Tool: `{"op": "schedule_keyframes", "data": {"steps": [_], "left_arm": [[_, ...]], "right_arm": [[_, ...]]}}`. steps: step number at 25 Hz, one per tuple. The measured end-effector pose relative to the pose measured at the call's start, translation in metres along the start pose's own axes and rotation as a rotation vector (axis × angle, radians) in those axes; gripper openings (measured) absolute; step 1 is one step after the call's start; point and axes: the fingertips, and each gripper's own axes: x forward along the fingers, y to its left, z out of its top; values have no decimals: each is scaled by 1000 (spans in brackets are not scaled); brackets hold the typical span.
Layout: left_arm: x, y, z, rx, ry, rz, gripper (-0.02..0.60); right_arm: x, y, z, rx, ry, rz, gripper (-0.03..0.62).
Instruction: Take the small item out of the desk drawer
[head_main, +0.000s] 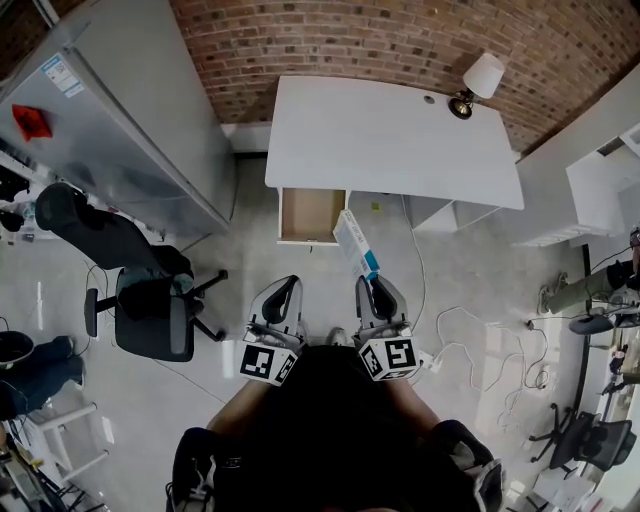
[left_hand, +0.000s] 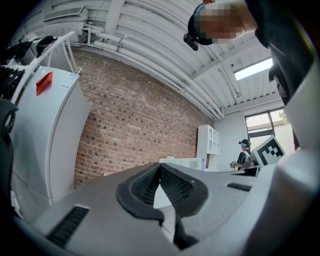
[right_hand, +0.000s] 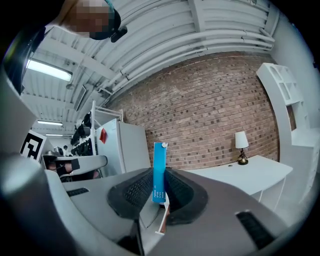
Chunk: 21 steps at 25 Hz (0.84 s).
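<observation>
The white desk (head_main: 390, 135) stands against the brick wall, with its wooden-lined drawer (head_main: 310, 214) pulled open below its left front edge. My right gripper (head_main: 374, 285) is shut on a small flat white and blue box (head_main: 352, 243), held up in front of the drawer. In the right gripper view the box (right_hand: 159, 157) stands on edge between the dark pads, with the gripper (right_hand: 160, 175) clamped on its lower part. My left gripper (head_main: 287, 290) hangs beside it, a little left; its jaws (left_hand: 159, 168) meet at the tips with nothing between them.
A tall grey cabinet (head_main: 130, 120) stands at the left, with a black office chair (head_main: 140, 290) in front of it. A small lamp (head_main: 478, 82) sits on the desk's far right corner. Cables (head_main: 450, 330) lie on the floor at the right, near white shelving (head_main: 600, 190).
</observation>
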Motion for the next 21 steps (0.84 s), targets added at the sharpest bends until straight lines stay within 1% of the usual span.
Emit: {"op": "schedule_keyframes", "data": {"steps": [21], "left_arm": [[3, -2, -2, -4, 1, 3, 9]], "right_arm": [[-1, 1, 2, -4, -4, 22, 83]]}}
